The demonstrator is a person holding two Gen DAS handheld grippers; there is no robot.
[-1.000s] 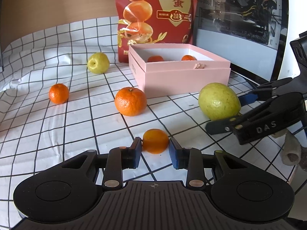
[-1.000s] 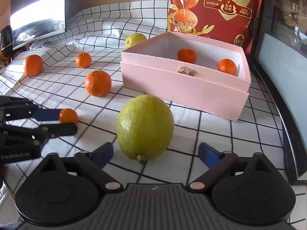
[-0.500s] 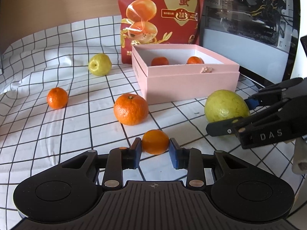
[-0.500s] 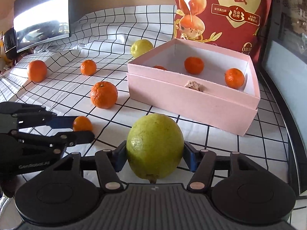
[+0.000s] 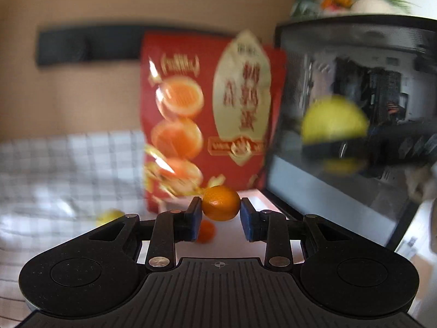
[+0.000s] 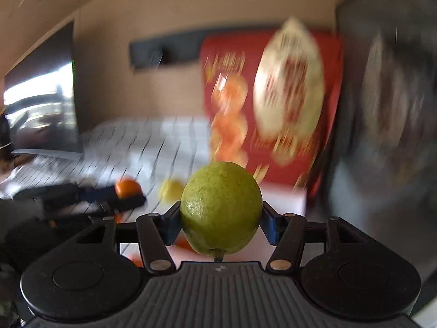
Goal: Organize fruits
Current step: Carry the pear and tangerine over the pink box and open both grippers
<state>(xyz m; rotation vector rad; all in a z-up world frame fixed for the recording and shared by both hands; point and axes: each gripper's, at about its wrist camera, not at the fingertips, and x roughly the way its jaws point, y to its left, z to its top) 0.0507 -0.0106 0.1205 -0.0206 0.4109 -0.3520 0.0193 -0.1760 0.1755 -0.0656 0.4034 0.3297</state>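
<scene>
My left gripper (image 5: 220, 213) is shut on a small orange (image 5: 220, 203) and holds it in the air above the pink box (image 5: 256, 199). An orange (image 5: 206, 231) lies in the box below it. My right gripper (image 6: 220, 220) is shut on a green-yellow guava (image 6: 221, 207), also lifted, with the pink box (image 6: 284, 199) behind it. The guava shows blurred in the left wrist view (image 5: 334, 125) at the upper right. The left gripper with its orange (image 6: 127, 187) shows at the left of the right wrist view. Both views are motion-blurred.
A red snack bag (image 5: 210, 114) stands behind the box. A dark monitor (image 5: 352, 120) stands at the right. A yellow fruit (image 5: 109, 216) lies on the checked cloth (image 5: 68, 169) at the left; it also shows in the right wrist view (image 6: 170, 188).
Both grippers have lifted their fruits off the cloth and moved up toward the pink box. The right gripper closed on the guava a second ago.
</scene>
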